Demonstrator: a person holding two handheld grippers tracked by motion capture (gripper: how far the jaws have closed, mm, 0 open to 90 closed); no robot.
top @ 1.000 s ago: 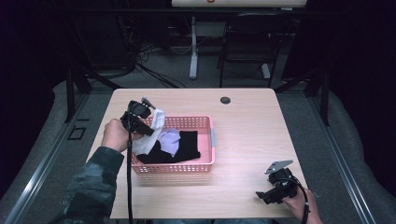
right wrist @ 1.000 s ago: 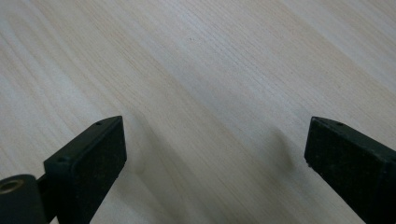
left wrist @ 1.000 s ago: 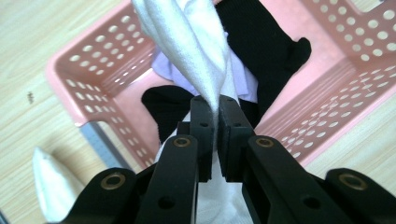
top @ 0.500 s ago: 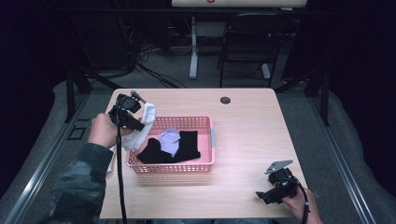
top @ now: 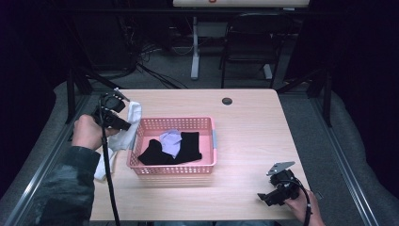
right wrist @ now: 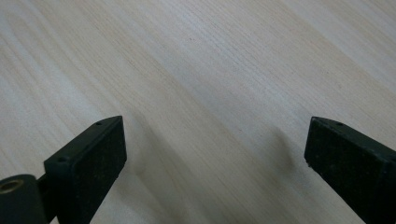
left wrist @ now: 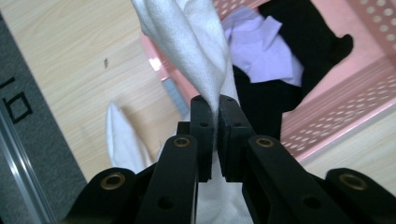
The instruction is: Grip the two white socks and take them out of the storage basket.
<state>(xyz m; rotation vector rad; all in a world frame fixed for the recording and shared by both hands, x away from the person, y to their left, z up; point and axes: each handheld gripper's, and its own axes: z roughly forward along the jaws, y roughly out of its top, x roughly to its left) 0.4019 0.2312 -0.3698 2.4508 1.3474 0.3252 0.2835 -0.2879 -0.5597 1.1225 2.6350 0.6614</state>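
A pink basket (top: 209,142) stands mid-table and holds a black cloth (top: 186,147) and a lilac cloth (top: 170,140). My left gripper (top: 126,125) is just left of the basket, shut on a white cloth (top: 127,132) that hangs over the table's left side. In the left gripper view the white cloth (left wrist: 196,42) is pinched between the closed jaws of my left gripper (left wrist: 218,105), with the basket (left wrist: 336,112) beyond. My right gripper (top: 264,197) rests near the front right edge, open over bare wood (right wrist: 219,140).
A small black round grommet (top: 227,100) sits near the table's far edge. A chair (top: 244,42) and desk legs stand on the floor beyond. The table's left edge lies close under my left hand.
My left gripper has drawn the white cloth out of the basket and moved it left, off the basket's edge. The right gripper has not moved.
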